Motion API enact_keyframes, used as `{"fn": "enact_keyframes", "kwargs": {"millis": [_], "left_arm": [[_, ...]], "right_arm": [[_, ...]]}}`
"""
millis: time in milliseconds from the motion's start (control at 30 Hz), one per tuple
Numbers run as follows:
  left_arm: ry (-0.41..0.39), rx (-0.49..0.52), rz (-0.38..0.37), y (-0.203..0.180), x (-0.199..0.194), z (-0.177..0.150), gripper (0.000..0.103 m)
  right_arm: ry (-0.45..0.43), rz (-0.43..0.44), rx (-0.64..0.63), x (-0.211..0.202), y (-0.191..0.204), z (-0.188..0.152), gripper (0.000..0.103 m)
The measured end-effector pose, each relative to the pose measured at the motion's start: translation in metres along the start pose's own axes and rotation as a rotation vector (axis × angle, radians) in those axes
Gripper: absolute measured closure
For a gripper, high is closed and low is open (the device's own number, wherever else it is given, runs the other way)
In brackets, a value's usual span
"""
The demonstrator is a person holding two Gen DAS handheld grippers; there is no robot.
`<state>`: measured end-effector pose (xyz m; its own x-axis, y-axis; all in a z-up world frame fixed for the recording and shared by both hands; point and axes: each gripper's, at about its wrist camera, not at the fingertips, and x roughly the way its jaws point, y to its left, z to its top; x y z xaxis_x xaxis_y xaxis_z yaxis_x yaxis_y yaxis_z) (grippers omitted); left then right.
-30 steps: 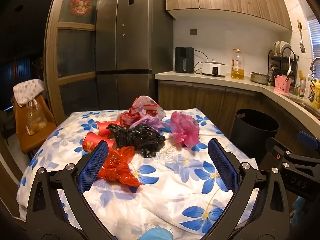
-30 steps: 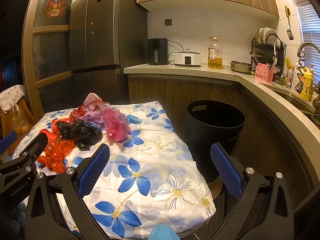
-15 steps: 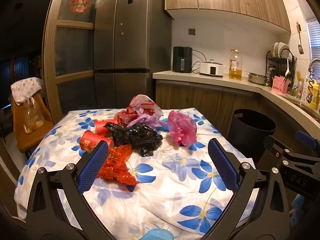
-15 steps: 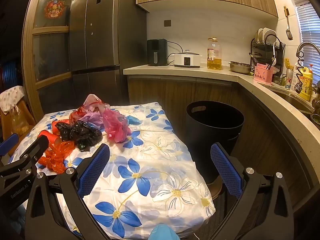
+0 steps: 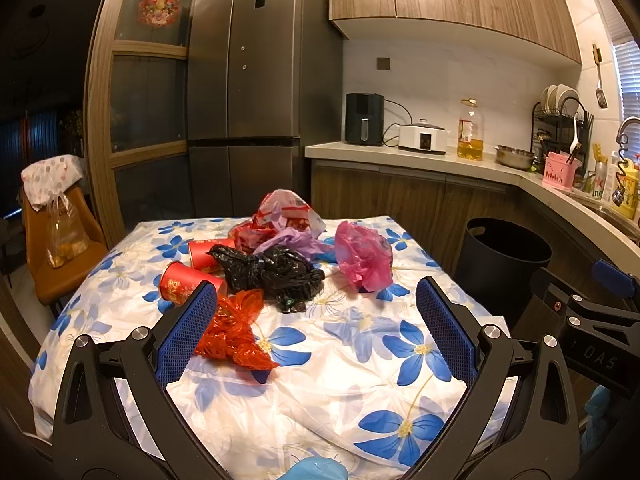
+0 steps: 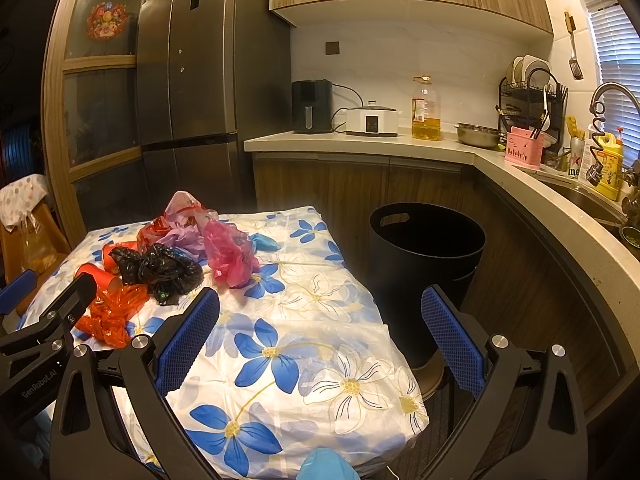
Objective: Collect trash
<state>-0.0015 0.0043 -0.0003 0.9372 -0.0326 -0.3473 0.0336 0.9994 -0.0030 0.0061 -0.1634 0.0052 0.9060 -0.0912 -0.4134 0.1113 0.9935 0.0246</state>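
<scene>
- Left tool (image 5: 316, 320): jaws spread wide, nothing between them; held above the near part of the bench (image 5: 340, 392), which is covered by a blue-flowered cloth.
- Right tool (image 6: 320, 328): jaws likewise wide apart and empty, held over the bench's right near corner.
- Trash is heaped at the far middle of the bench: an orange-red wrapper (image 5: 234, 332) nearest the left tool, a black bag (image 5: 276, 270) behind it, two red paper cups (image 5: 180, 284) on their sides to the left, a pink bag (image 5: 362, 258) to the right, and a red-and-white bag (image 5: 286, 214) with a purple one at the back.
- A black bin (image 6: 426, 256) stands on the floor just beside the bench's right edge; its inside cannot be seen.
- Step judged: approach, no piece grasped yet.
- Next move judged: the left tool would be lowered around the orange-red wrapper and closed; thin film is likely to slip or drag neighbouring bags, so a bunched part should be pinched.
</scene>
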Motion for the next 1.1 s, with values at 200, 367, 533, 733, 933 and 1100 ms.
{"fn": "enact_keyframes", "kwargs": {"millis": [200, 367, 533, 733, 933, 1100], "left_arm": [[-0.001, -0.001, 0.001, -0.0001, 0.0001, 0.0, 0.005], [0.0, -0.001, 0.001, -0.0001, 0.0001, 0.0, 0.005], [0.0, 0.0, -0.004, -0.0011, -0.0006, 0.001, 0.005], [0.0, 0.0, -0.004, -0.0017, -0.0006, 0.0011, 0.005], [0.001, 0.001, -0.009, -0.0032, -0.0004, 0.0018, 0.005], [0.001, 0.0, -0.01, -0.0034, -0.0004, 0.0016, 0.005]], "right_arm": [[-0.002, -0.001, 0.001, 0.0001, -0.0001, 0.0004, 0.005], [-0.007, -0.001, 0.001, -0.0003, 0.0004, 0.001, 0.005], [-0.007, 0.001, 0.002, -0.0006, 0.0002, 0.0009, 0.005], [-0.01, -0.002, 0.002, -0.0009, 0.0004, 0.0011, 0.005], [-0.013, -0.002, 0.003, -0.0012, 0.0007, 0.0022, 0.005], [-0.016, -0.002, 0.004, -0.0008, 0.0019, 0.0038, 0.005]]}}
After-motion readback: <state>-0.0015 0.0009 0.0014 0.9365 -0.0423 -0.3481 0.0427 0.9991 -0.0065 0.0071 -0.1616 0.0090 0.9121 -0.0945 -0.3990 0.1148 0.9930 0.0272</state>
